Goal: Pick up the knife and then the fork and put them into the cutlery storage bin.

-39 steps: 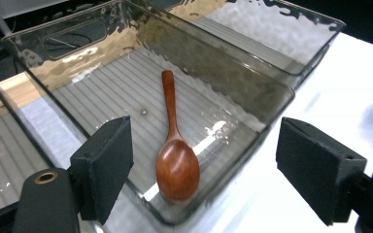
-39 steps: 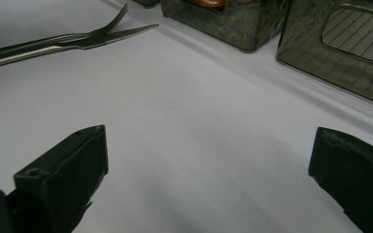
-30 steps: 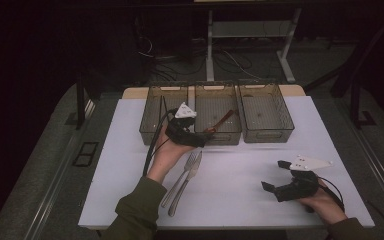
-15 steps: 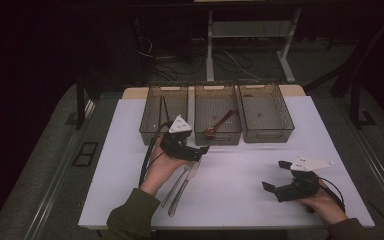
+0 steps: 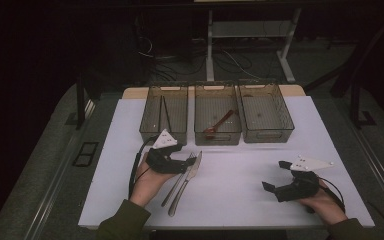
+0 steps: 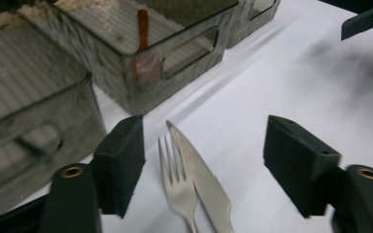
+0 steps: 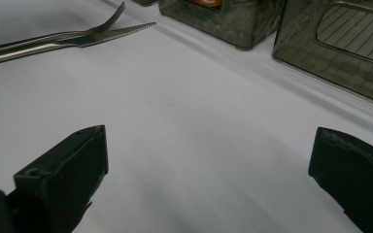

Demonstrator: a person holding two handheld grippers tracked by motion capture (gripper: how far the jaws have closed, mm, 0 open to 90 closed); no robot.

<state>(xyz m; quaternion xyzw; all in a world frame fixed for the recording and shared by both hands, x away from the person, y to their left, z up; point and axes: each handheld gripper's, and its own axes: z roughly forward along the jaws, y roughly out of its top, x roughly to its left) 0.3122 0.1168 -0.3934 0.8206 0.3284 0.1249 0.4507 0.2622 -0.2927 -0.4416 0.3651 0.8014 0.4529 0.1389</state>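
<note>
Three clear bins stand in a row along the far edge of the white worktop (image 5: 230,195): the left bin (image 5: 164,112), the middle bin (image 5: 217,112) and the right bin (image 5: 266,111). One reddish spoon (image 5: 220,123) lies in the middle bin. One fork (image 5: 178,179) and one knife (image 5: 186,182) lie side by side, touching, near the front-left part of the worktop, tines and blade tip pointing toward the bins. The left gripper (image 5: 187,165) sits low over their far ends; its jaws have just been closing, and the left gripper view shows the fork (image 6: 177,182) and knife (image 6: 201,177) between the pads with clear gaps on both sides, nothing pressed. That close view also shows the knife's serrated edge, which the high view is too small to tell. The right gripper (image 5: 275,176) rests near the front-right corner, jaws wide apart; the right gripper view shows bare worktop (image 7: 189,145) between them.
</note>
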